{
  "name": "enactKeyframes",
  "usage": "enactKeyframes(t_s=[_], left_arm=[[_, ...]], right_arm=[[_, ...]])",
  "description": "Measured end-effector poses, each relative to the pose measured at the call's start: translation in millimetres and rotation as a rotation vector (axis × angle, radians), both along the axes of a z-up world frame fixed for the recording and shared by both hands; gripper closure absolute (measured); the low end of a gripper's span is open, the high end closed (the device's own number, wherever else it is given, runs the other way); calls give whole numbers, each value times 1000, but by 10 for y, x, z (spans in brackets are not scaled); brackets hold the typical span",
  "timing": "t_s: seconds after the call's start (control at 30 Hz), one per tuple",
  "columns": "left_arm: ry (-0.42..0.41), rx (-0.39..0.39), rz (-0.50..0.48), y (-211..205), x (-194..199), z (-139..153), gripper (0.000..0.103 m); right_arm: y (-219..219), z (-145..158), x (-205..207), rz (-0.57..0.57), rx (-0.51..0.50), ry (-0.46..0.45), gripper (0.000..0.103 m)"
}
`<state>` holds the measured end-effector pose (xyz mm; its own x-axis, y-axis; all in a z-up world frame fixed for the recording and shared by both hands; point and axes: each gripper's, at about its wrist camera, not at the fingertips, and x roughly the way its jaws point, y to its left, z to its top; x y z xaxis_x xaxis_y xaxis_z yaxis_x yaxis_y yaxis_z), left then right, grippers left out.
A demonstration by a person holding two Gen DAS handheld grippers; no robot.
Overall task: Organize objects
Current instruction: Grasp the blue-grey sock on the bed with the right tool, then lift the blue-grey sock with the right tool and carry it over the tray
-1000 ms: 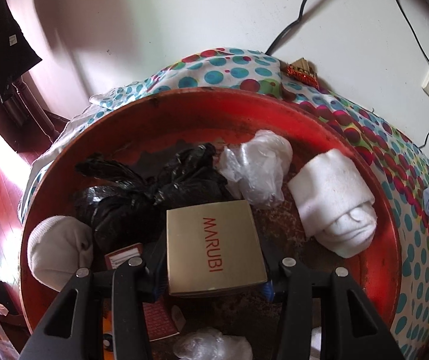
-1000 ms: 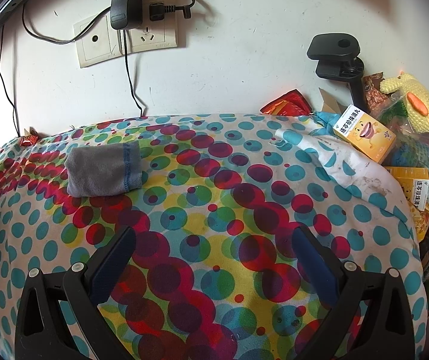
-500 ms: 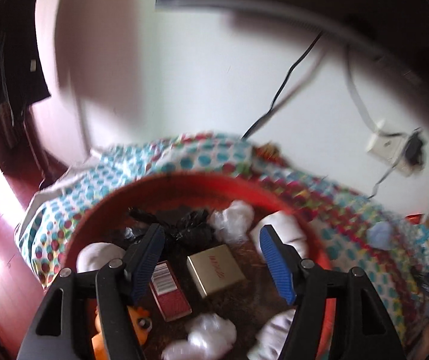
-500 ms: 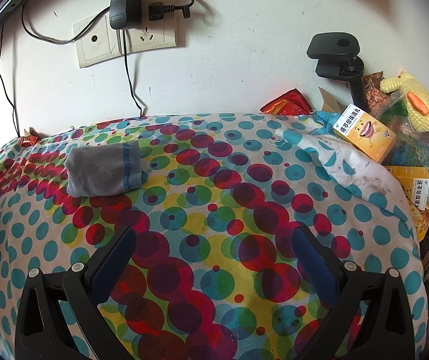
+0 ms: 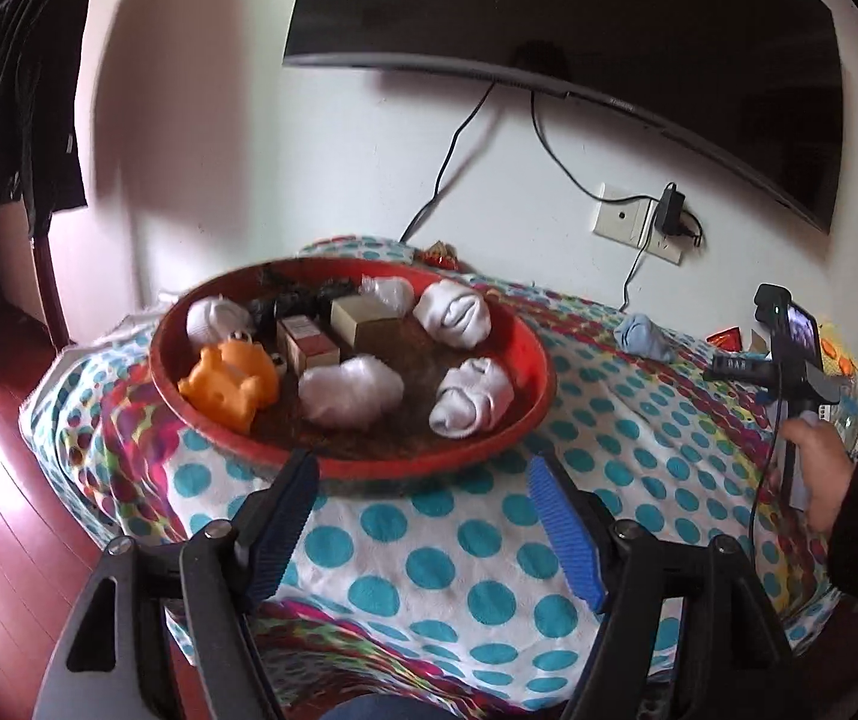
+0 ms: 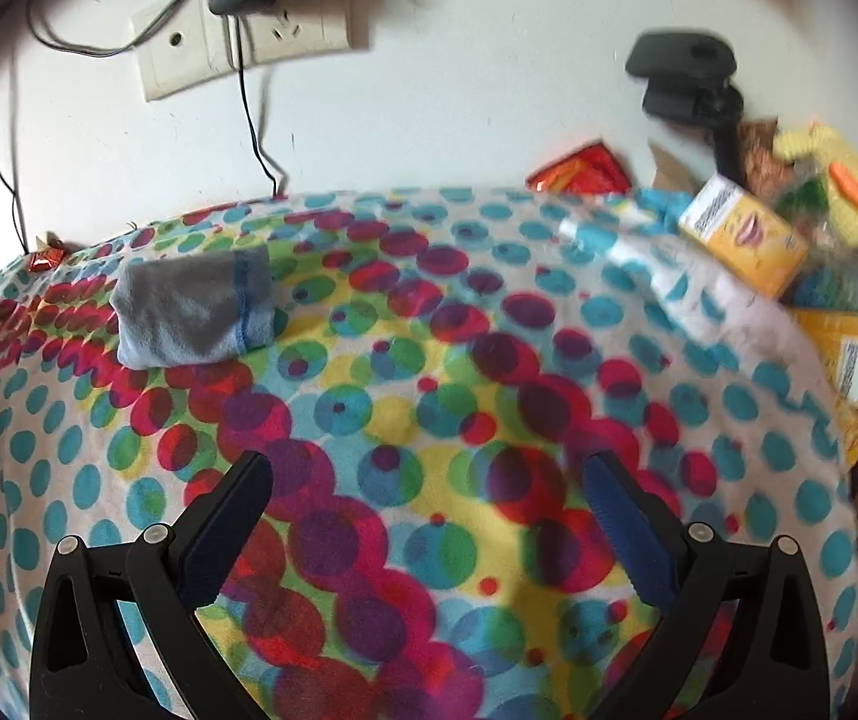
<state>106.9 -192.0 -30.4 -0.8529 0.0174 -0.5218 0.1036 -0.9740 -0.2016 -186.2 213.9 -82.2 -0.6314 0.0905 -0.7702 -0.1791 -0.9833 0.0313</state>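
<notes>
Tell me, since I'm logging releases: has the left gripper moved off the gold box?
Yes. The left gripper, fingers open, has backed away; the gold box lies in the red tray.

Glossy red tray (image 5: pixel 525 354), fleecy dotted cloth (image 6: pixel 429 360), soft grey sock (image 6: pixel 195 312)

Left wrist view looks obliquely down past its tool (image 5: pixel 420 516) at the red tray (image 5: pixel 525 420); right wrist view sits closer, steeper; both share the gray sock (image 6: pixel 195 312).

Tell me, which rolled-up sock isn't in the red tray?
The grey-blue sock. It lies alone on the spotted blanket, outside the red tray. The white socks are all rolled up inside the tray.
</notes>
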Motion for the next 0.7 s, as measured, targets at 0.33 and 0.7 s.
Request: enactKeyframes(t_s=[0.33,0.7], left_arm=[[-100,50,-71,28,-141,-219,28],[-163,76,-101,56,-230,-319,28]], right_arm=[[-943,109,-635,101,58,-5,0],[-1010,-156,-950,84,-12,-33,12]])
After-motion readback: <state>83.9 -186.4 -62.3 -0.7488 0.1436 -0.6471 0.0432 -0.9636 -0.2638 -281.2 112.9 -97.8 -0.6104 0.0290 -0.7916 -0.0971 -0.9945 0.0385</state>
